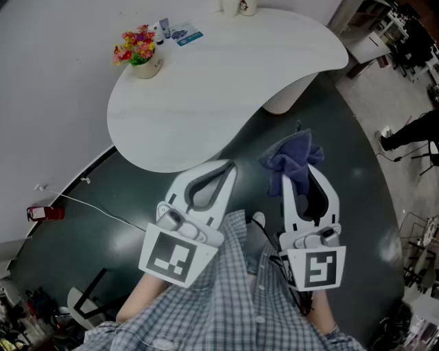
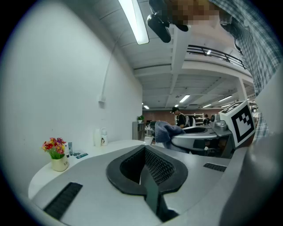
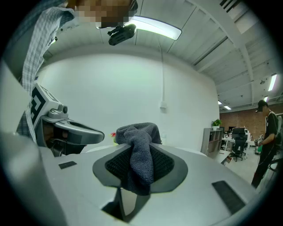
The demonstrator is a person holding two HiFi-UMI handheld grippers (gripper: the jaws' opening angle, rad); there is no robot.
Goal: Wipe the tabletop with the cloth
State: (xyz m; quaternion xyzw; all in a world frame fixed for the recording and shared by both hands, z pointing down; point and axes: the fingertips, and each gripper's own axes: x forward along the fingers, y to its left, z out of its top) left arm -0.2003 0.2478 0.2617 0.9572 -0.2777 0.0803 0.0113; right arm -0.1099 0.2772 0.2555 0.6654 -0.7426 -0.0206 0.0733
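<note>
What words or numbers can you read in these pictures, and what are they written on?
Nothing can be read for sure.
On the flower pot: dark print, too small to read.
On the blue card: print too blurred to read.
On the small bottle: label too small to read.
On the left marker cube and the right marker cube: black-and-white square patterns only, no letters.

The white, curved table point(image 1: 226, 89) stands on a white pedestal point(image 1: 285, 101) over dark floor point(image 1: 360, 178). Near its left edge sits a pot of colourful flowers point(image 1: 144, 63), with a small bottle point(image 1: 164, 29) and a blue packet point(image 1: 186, 34) just beyond. White containers point(image 1: 240, 7) stand at the far edge.
</note>
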